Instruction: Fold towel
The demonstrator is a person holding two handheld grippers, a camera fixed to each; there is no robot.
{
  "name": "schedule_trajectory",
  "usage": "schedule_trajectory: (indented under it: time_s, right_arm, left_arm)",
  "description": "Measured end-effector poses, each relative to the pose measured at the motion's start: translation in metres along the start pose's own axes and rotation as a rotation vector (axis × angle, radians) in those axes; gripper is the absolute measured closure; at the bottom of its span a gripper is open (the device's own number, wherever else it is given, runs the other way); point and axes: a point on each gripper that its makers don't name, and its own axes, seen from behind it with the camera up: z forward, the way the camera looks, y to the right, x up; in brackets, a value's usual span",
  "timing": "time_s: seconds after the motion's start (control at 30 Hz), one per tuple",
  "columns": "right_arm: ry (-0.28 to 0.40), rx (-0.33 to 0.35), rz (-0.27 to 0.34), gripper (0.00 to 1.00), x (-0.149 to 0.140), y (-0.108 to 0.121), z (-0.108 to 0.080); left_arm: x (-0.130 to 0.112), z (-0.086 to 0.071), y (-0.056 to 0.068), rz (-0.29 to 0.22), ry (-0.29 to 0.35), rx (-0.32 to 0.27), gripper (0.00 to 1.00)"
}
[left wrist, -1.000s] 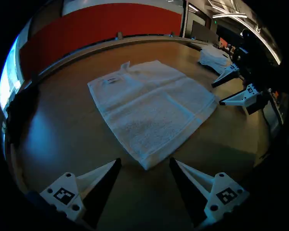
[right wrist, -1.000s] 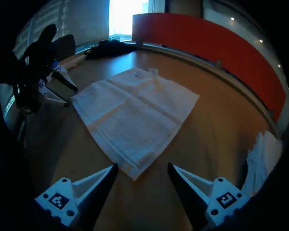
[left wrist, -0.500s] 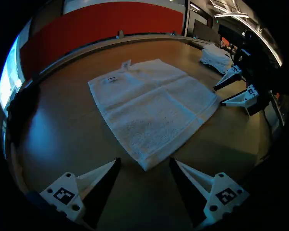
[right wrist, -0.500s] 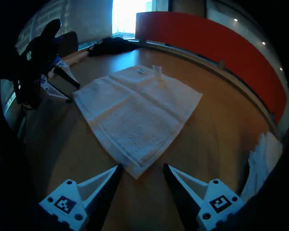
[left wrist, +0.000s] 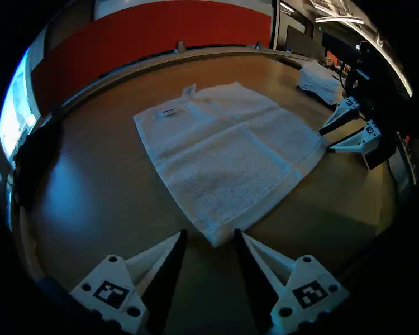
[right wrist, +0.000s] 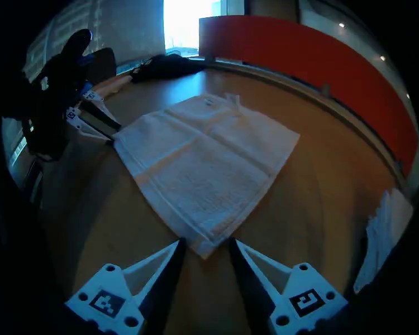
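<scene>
A white towel (left wrist: 232, 151) lies flat on the wooden table (left wrist: 98, 190), with a small tag near its far edge. In the left gripper view, my left gripper (left wrist: 209, 234) stands open, its fingers narrowed on either side of the towel's near corner. In the right gripper view the towel (right wrist: 209, 162) points another corner at my right gripper (right wrist: 205, 243), which is open and also narrowed around that corner. Each gripper appears in the other's view at the towel's side corner: the right gripper (left wrist: 324, 141) and the left gripper (right wrist: 115, 133), each held by a dark-sleeved hand.
A stack of folded white towels (left wrist: 321, 78) sits at the table's far end, seen also as towels (right wrist: 385, 229) at the right. A dark bundle (right wrist: 165, 64) lies near the window. A red wall panel (left wrist: 153, 33) runs behind the table's back edge.
Both grippers' fingers have drawn closer together around their towel corners. Both have edged slightly toward the towel. The towel has not moved.
</scene>
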Motion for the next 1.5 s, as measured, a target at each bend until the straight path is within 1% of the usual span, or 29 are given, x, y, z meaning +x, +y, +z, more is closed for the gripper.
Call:
schedule_trajectory:
  time_s: [0.2, 0.27, 0.4, 0.53, 0.6, 0.67, 0.73, 0.87, 0.97, 1.1, 1.2, 1.3, 1.5]
  right_arm:
    - [-0.001, 0.003, -0.001, 0.51, 0.0, -0.002, 0.0]
    - [-0.002, 0.003, 0.0, 0.51, 0.0, -0.002, 0.0]
    - [-0.002, 0.001, 0.006, 0.57, 0.0, -0.002, 0.0]
    - [-0.004, -0.001, 0.012, 0.66, 0.001, -0.002, 0.001]
    - [-0.006, -0.001, 0.015, 0.75, 0.001, -0.002, 0.001]
    - [-0.008, 0.001, 0.017, 0.79, 0.001, -0.002, 0.001]
    - [-0.01, 0.004, 0.019, 0.83, 0.002, -0.003, 0.001]
    - [-0.005, 0.002, 0.025, 0.84, 0.005, -0.002, 0.0]
    - [0.006, 0.001, 0.039, 0.85, 0.01, -0.001, -0.002]
    - [0.013, -0.001, 0.051, 0.85, 0.012, 0.003, -0.005]
    - [0.018, -0.004, 0.051, 0.85, 0.014, 0.005, -0.009]
    - [0.023, -0.011, 0.048, 0.85, 0.017, 0.007, -0.013]
    - [0.04, -0.026, 0.04, 0.85, 0.028, 0.012, -0.025]
  left_arm:
    - [0.0, 0.001, 0.003, 0.008, -0.001, 0.0, 0.54]
    - [0.0, 0.001, 0.004, 0.006, -0.001, 0.001, 0.56]
    - [0.0, 0.001, 0.005, 0.001, -0.005, 0.002, 0.58]
    - [0.001, 0.0, 0.006, -0.002, -0.013, -0.001, 0.63]
    - [0.001, 0.0, 0.007, 0.0, -0.016, -0.002, 0.66]
    - [0.0, 0.001, 0.006, 0.0, -0.019, 0.002, 0.75]
    - [0.001, 0.001, 0.007, -0.006, -0.021, 0.007, 0.82]
    - [0.001, 0.002, 0.009, -0.011, -0.022, 0.012, 0.87]
    - [0.001, 0.001, 0.011, -0.021, -0.023, 0.008, 0.88]
    - [0.003, 0.0, 0.015, -0.056, -0.022, -0.005, 0.88]
    - [0.005, -0.001, 0.018, -0.072, -0.017, -0.01, 0.88]
    - [0.009, -0.005, 0.019, -0.074, -0.01, -0.009, 0.88]
    - [0.023, -0.016, 0.02, -0.095, 0.009, -0.01, 0.88]
